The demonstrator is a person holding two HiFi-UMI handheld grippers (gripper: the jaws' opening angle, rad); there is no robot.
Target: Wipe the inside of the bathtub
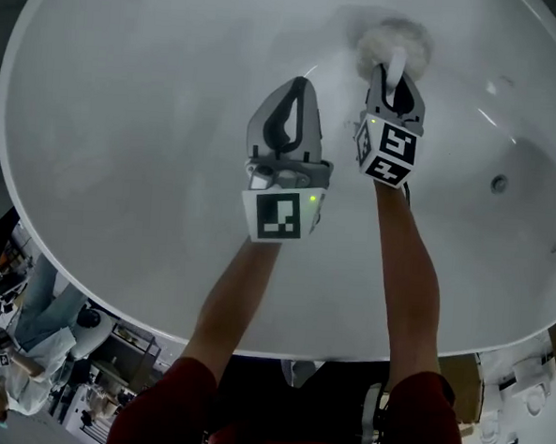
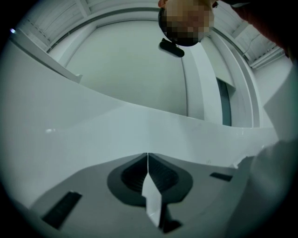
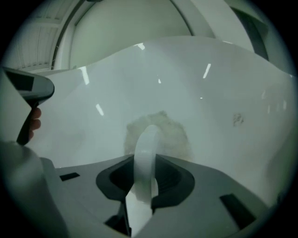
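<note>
A large white bathtub (image 1: 123, 141) fills the head view. My right gripper (image 1: 397, 75) is shut on the white handle (image 3: 145, 153) of a fluffy grey-white scrub pad (image 1: 394, 40). The pad (image 3: 174, 135) lies against the tub's far inner wall. My left gripper (image 1: 300, 84) hovers just to the left of it over the tub's inside, jaws shut with nothing between them. In the left gripper view the shut gripper (image 2: 147, 156) points at the tub's smooth white wall (image 2: 139, 125). The left gripper's body (image 3: 28, 88) shows at the left edge of the right gripper view.
A small round fitting (image 1: 498, 183) sits in the tub wall at the right. The tub's near rim (image 1: 280, 350) runs below my forearms. Beyond it are people and equipment (image 1: 26, 342) at bottom left and white fixtures (image 1: 526, 391) at bottom right.
</note>
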